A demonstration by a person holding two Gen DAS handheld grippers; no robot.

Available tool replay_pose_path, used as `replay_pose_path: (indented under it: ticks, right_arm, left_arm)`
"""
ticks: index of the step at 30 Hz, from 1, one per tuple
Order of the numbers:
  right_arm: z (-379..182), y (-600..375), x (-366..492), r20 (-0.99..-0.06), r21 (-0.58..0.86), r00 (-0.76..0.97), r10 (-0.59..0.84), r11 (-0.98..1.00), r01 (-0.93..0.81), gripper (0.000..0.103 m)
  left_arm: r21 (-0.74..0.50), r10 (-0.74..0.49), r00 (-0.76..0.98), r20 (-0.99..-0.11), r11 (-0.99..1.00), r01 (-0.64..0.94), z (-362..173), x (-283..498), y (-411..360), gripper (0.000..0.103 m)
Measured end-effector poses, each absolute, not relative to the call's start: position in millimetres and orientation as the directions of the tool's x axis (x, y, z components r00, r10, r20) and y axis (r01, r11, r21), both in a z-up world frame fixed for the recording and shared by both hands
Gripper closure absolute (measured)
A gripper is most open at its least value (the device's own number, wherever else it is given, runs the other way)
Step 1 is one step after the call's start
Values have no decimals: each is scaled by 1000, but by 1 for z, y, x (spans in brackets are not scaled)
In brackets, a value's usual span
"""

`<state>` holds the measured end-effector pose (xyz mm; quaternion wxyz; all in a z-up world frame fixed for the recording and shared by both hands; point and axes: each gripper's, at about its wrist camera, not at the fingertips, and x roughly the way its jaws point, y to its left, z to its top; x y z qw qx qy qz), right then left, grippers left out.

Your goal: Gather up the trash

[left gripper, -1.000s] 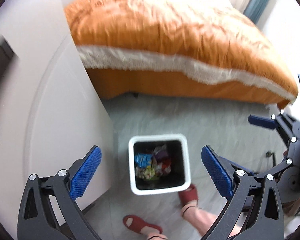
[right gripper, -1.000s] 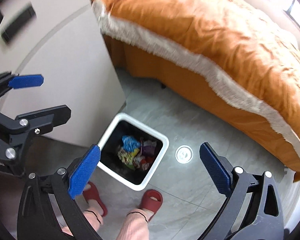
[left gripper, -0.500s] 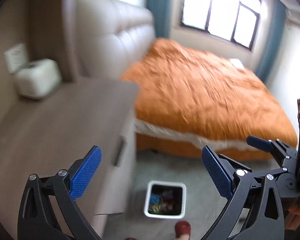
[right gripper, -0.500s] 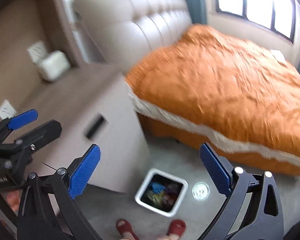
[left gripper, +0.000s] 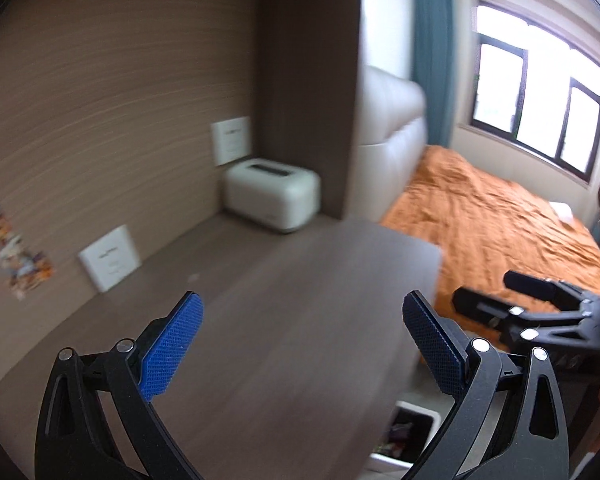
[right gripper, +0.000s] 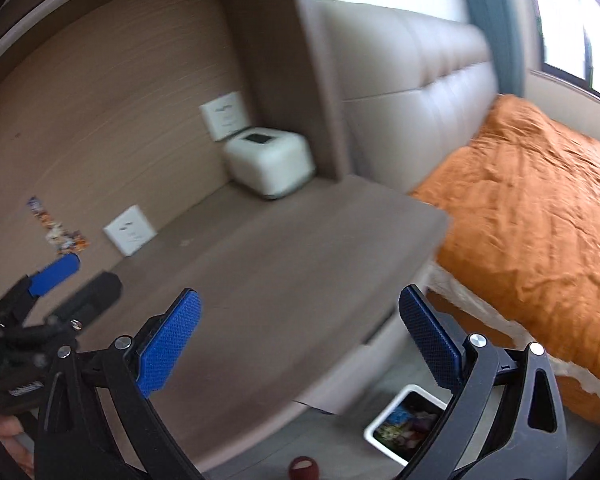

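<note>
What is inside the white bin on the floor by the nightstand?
The white bin holds a heap of colourful wrappers, blue and yellow among them. The right gripper finger covers its far side, and whatever lies under the heap is hidden.

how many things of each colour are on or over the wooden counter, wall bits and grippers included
white: 3, the box appliance, the upper wall plate and the lower wall plate
multicolour: 1, the sticker strip on the wall
black with blue pads: 2, the left gripper and the right gripper
total: 6
</note>
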<state>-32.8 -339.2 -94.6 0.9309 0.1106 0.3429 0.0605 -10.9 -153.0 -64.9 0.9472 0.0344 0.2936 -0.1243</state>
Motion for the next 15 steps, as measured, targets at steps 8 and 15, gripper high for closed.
replay_pose_path:
  ticks: [8,15]
  right_arm:
    - [-61,-253,-23,-541,138,826,158,986,-98,4]
    - [-46,-209,-20,-507,29,852,133,990,-138,4]
  left_arm:
    - [-31,-83,849,-522,996,78,-29,-19,-65,5]
    - [24,12,875,-484,1000,0,-8,-23,-29,5]
